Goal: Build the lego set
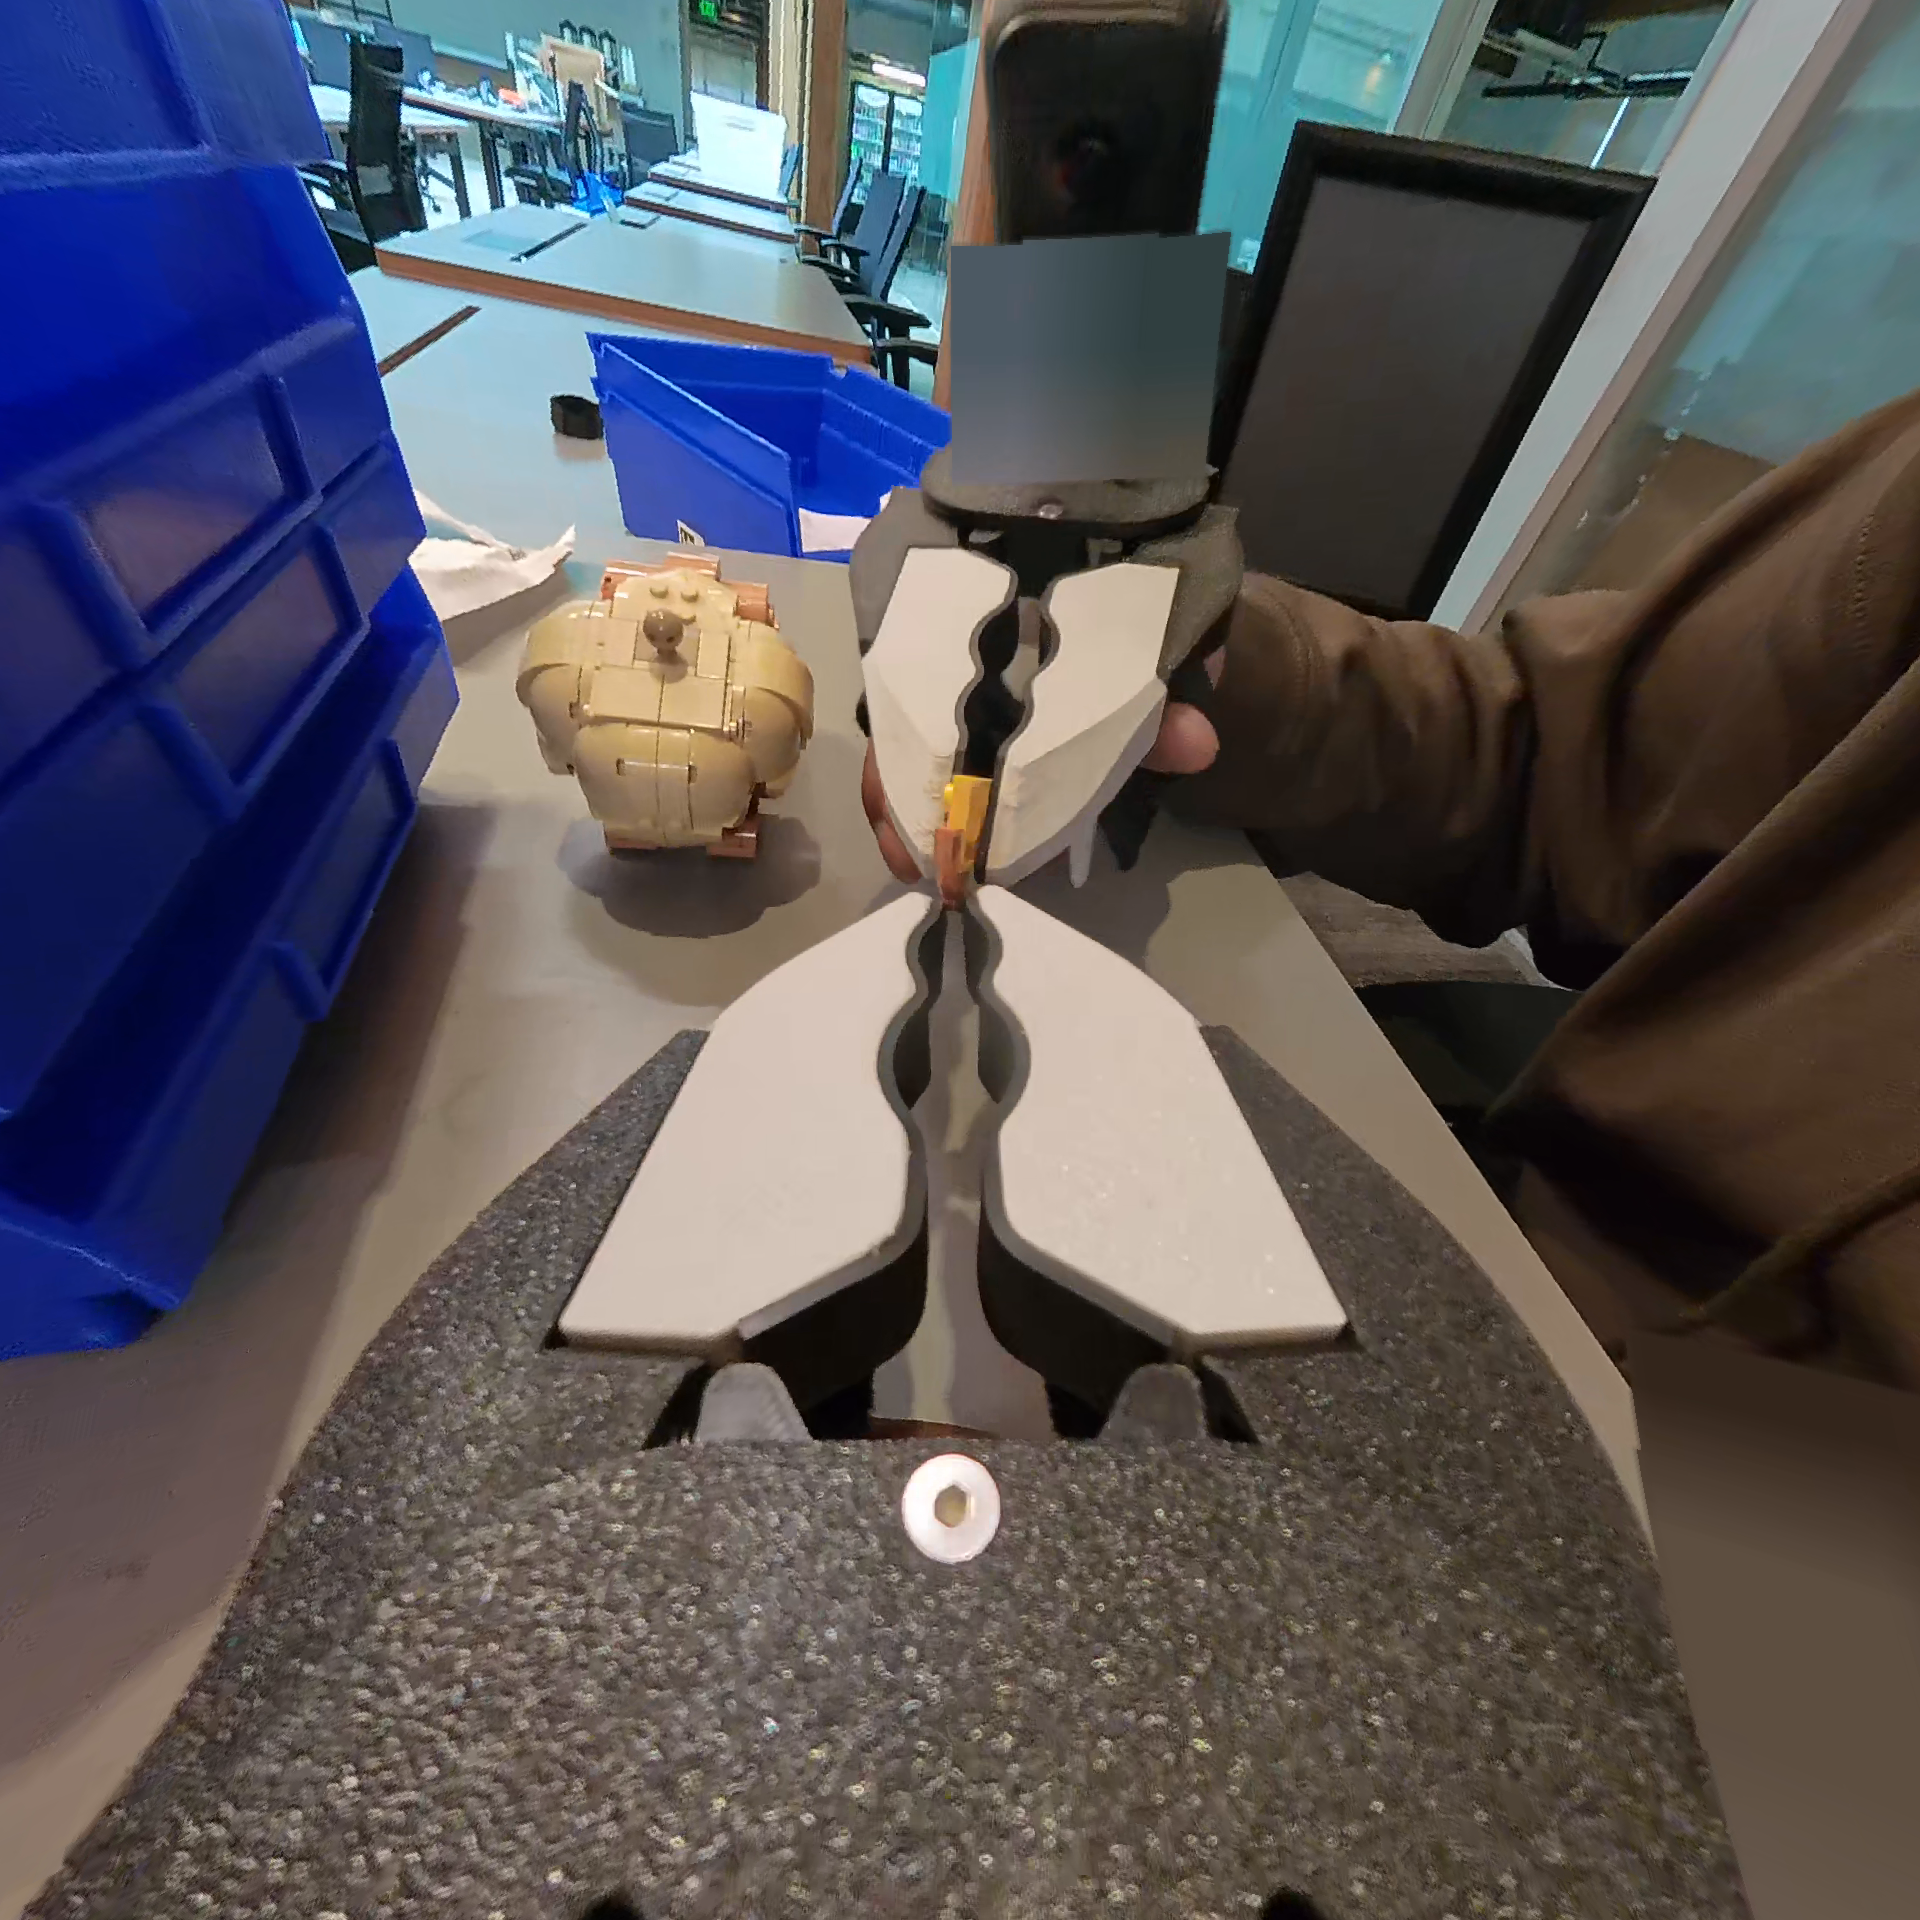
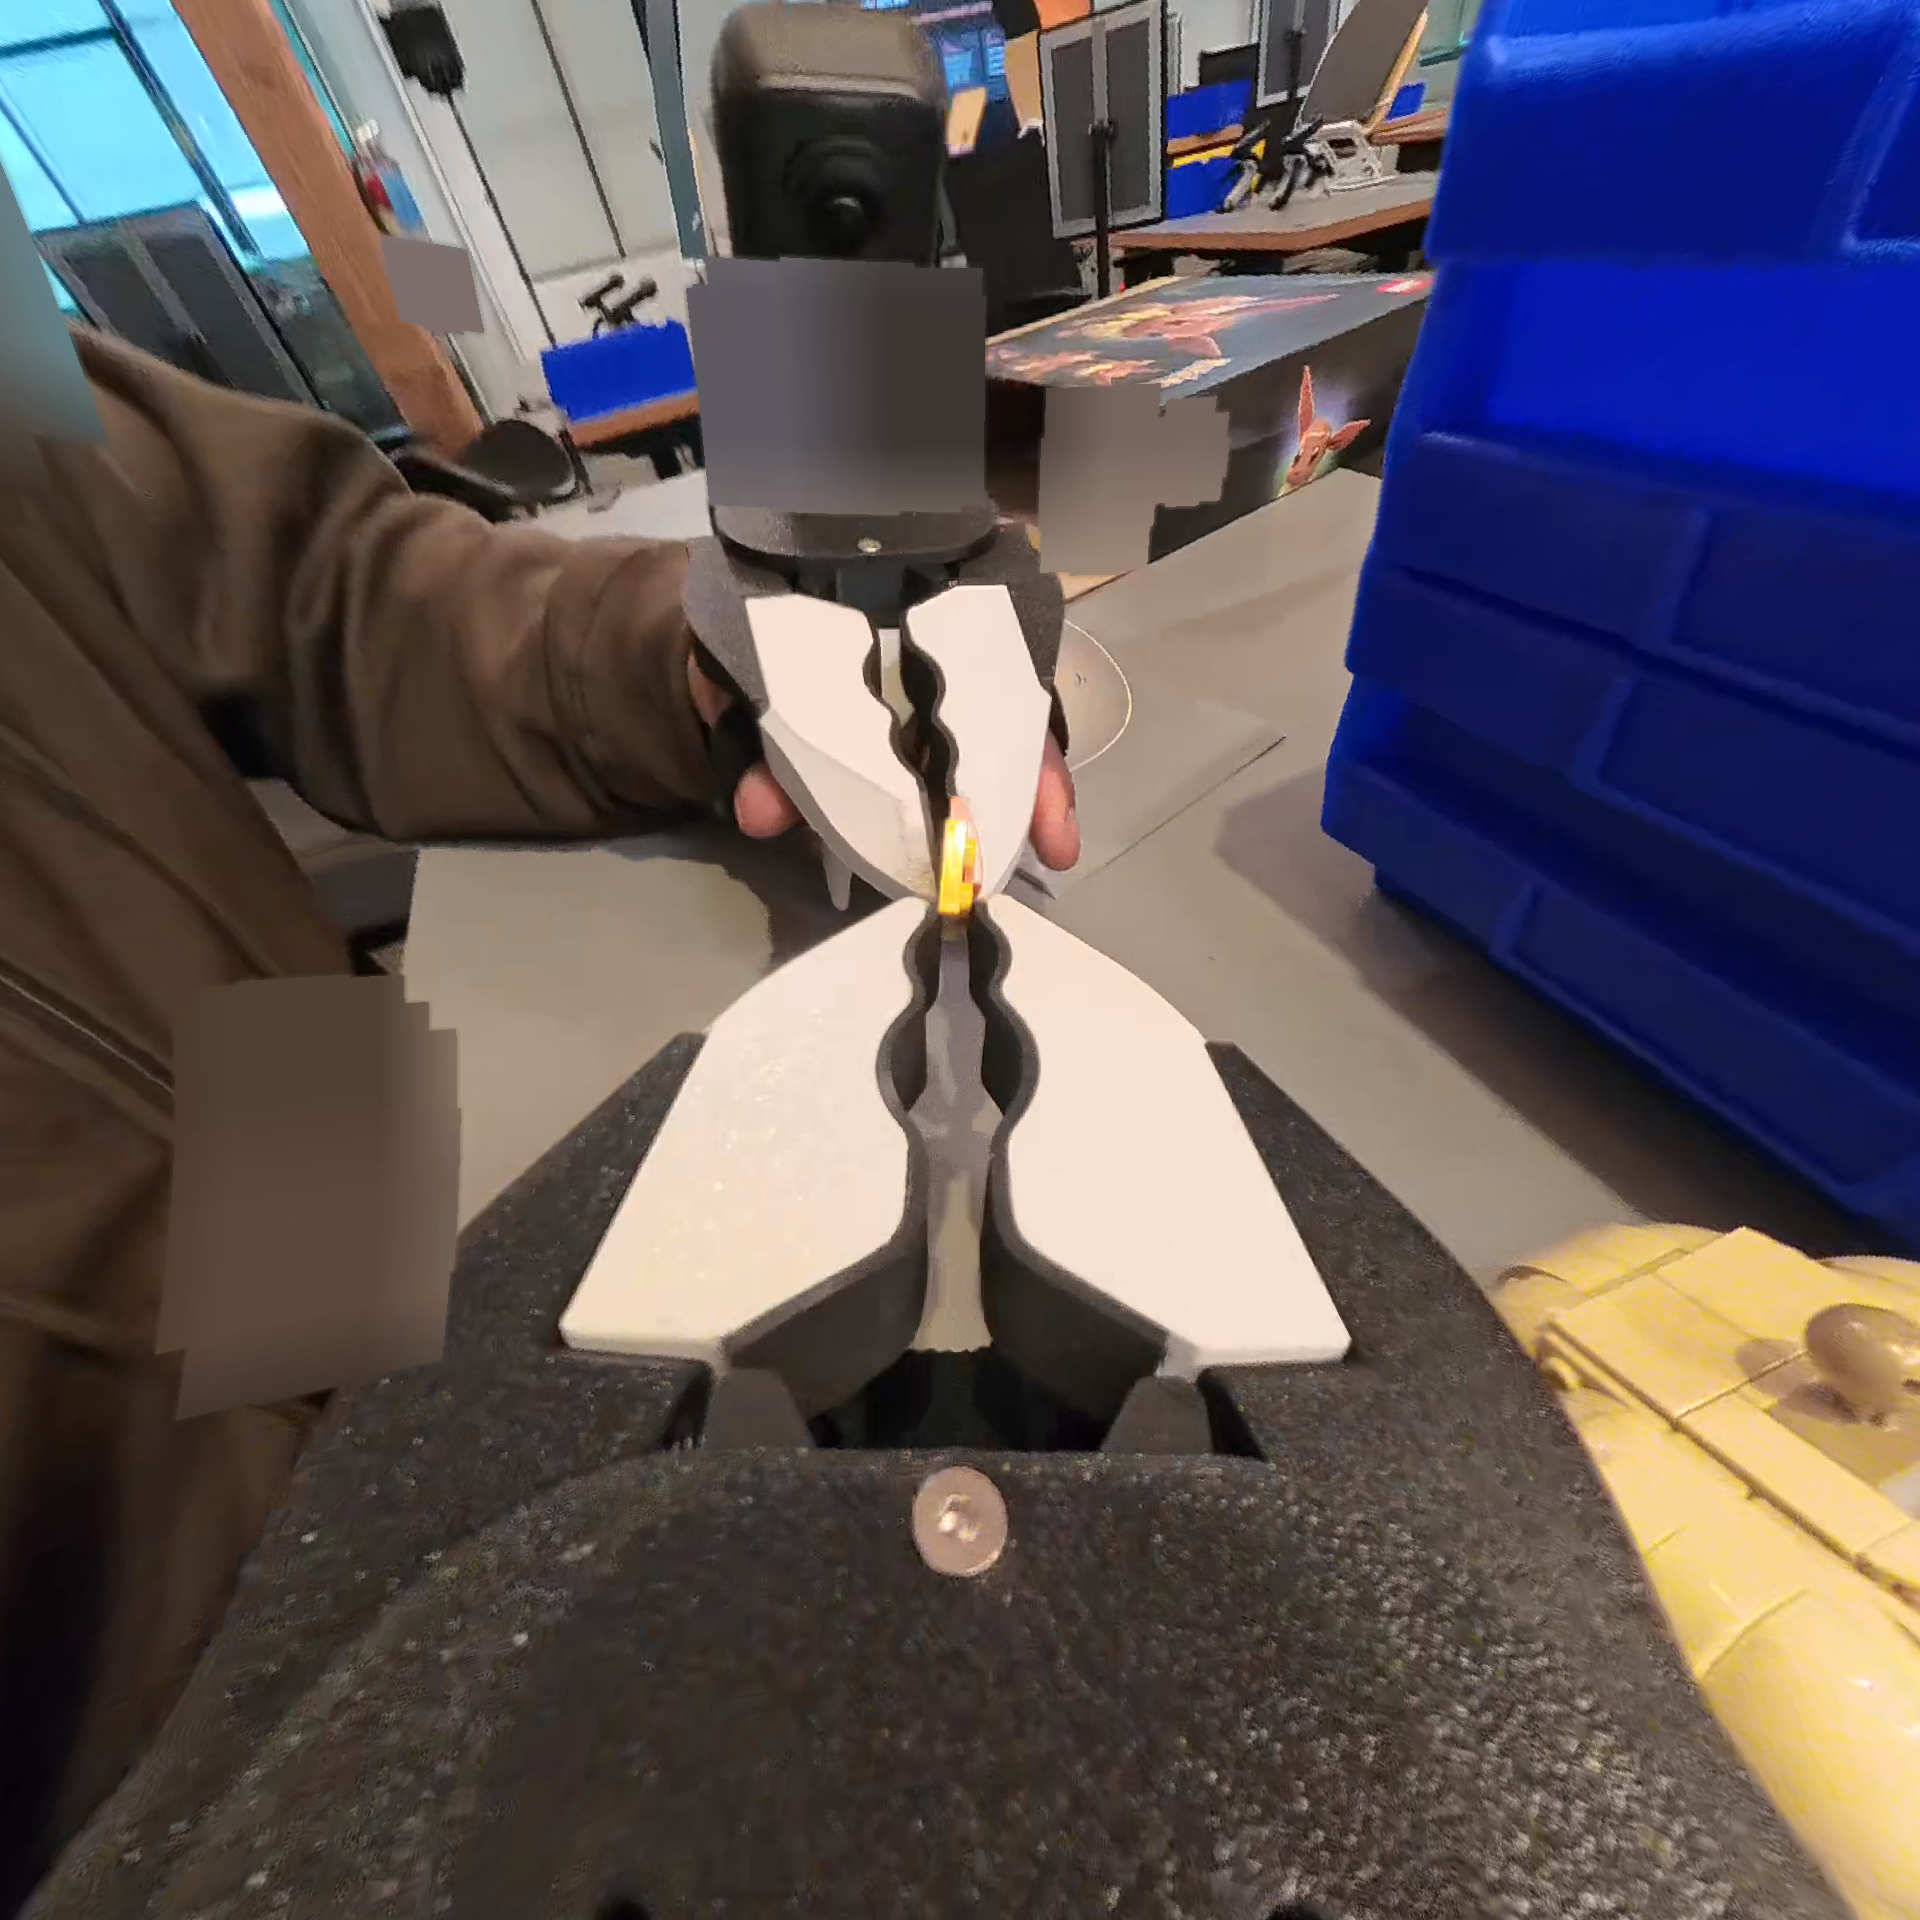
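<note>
We see two small lego pieces meeting tip to tip above the grey table (image 1: 499,1039): an orange-brown piece (image 1: 951,857) pinched in the narrowed jaws of the left gripper (image 1: 951,904), and a yellow piece (image 1: 971,805) clamped in the right gripper (image 1: 966,831), which faces it. The two pieces touch. Well to the left on the table stands the tan lego figure (image 1: 665,707). Blue bins (image 1: 187,665) stack beyond it, and a brown sleeve (image 1: 1558,748) reaches in from the right.
</note>
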